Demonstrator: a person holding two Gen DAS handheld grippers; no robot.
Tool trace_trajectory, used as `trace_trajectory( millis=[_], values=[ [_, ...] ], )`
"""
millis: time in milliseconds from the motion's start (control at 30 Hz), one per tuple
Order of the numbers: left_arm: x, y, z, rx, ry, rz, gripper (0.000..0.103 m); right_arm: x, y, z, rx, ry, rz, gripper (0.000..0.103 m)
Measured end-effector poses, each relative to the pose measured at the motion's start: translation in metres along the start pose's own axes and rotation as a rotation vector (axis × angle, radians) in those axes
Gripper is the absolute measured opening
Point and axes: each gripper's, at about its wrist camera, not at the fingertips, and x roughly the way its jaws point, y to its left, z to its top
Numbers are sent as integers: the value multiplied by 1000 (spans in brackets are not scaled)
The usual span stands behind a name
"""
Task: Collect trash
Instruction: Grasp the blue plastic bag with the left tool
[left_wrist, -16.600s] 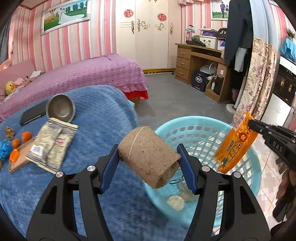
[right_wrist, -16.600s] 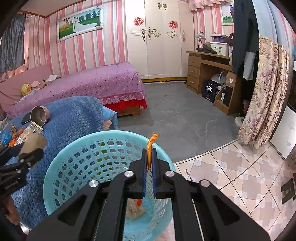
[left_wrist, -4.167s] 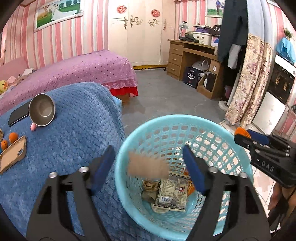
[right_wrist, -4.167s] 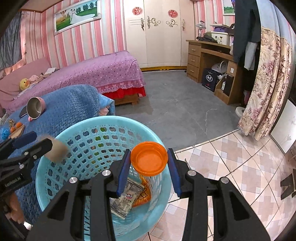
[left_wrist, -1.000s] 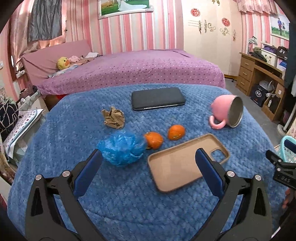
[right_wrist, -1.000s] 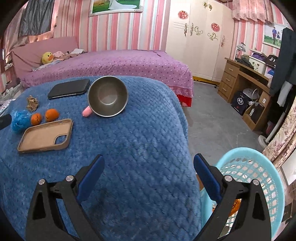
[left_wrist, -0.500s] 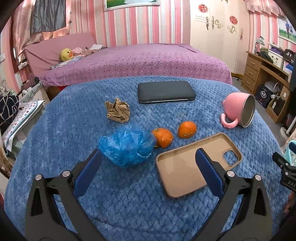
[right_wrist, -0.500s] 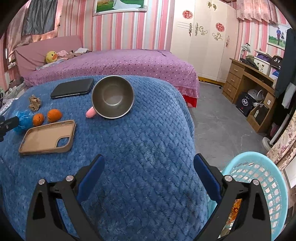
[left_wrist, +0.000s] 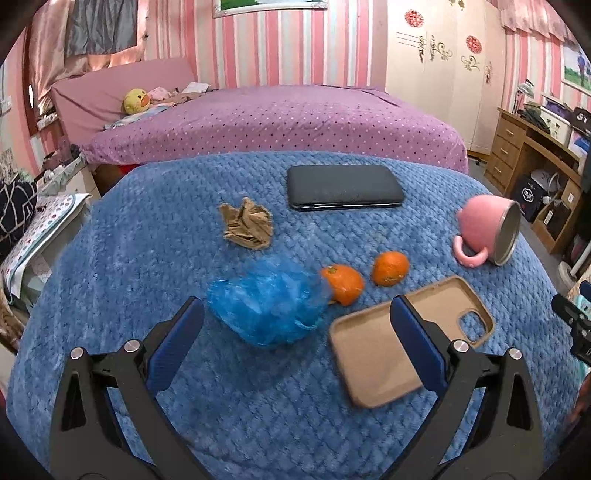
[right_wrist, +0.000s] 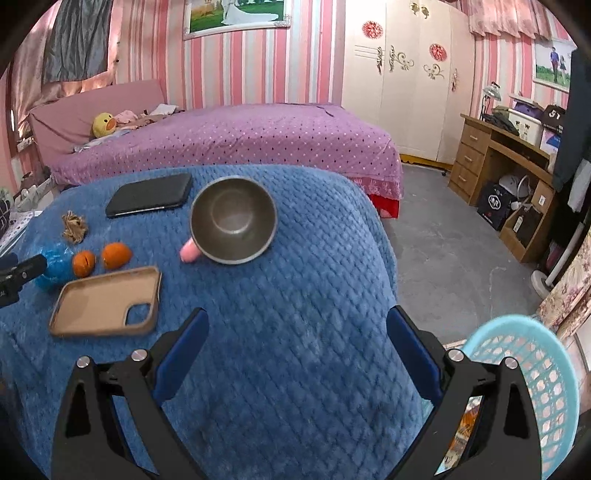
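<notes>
Left wrist view: the left tongs hang spread wide and empty, just over the blue plastic bag on the blue-blanketed worktop, crumpled brown paper further back.

Right wrist view: the right tongs are spread too, holding nothing above the blanket, with the turquoise basket low on the right.

2 oranges, 1 blue bag, 1 paper wad, 1 mug, 1 phone, 1 case, 1 basket

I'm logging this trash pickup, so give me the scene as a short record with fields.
surface: blue blanket
likely trash: blue plastic bag; crumpled brown paper
other items: two oranges; phone case; dark phone; pink mug on its side
bin: blue basket, off the blanket's right edge
left gripper: open, empty
right gripper: open, empty
</notes>
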Motion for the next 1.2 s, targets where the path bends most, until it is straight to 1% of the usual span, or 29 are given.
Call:
trace_trajectory(
  millis=[67, 167, 300, 467, 533, 600, 633, 667, 700, 733, 767, 800, 833, 867, 967, 1133, 1200],
  values=[
    [3, 6, 1, 1, 6, 11, 97, 4, 2, 4, -6, -1, 6, 95],
    [10, 17, 0, 0, 15, 31, 97, 10, 4, 0, -25, -1, 0, 95],
    [21, 29, -2, -14, 37, 38, 97, 17, -5, -7, -4, 32, 1, 95],
    [35, 30, -7, 16, 57, 50, 96, 17, -10, -7, 1, 23, -20, 95],
    [37, 29, -7, 14, 55, 42, 95, 18, -8, -7, 1, 22, -14, 95],
    [39, 26, -5, 13, 45, 33, 91, 20, -4, -6, -12, 21, -10, 95],
    [40, 23, -5, 19, 41, 28, 86, 21, -2, -5, -22, 21, -12, 95],
    [42, 20, -5, 27, 42, 18, 76, 22, 2, -4, -34, 20, -13, 95],
    [43, 17, -4, 34, 45, 5, 70, 23, 6, -3, -46, 19, -11, 95],
    [44, 14, -4, 42, 48, -14, 58, 23, 9, -3, -57, 19, -6, 95],
    [43, 11, -4, 47, 46, -24, 51, 23, 11, -3, -64, 19, -2, 95],
    [41, 10, -4, 50, 37, -27, 48, 23, 14, -2, -73, 18, 1, 95],
    [39, 10, -4, 51, 30, -30, 41, 22, 16, -2, -79, 17, 2, 95],
    [37, 12, -3, 47, 24, -38, 36, 21, 19, -2, -83, 15, 5, 95],
    [27, 22, -3, 28, 15, -45, 32, 17, 29, -1, -92, 12, 20, 95],
    [13, 49, -5, -3, 8, 0, 31, 12, 49, -2, -117, 10, 57, 95],
    [11, 57, -5, -19, 7, 5, 31, 10, 62, -2, -125, 13, 91, 95]
  ],
)
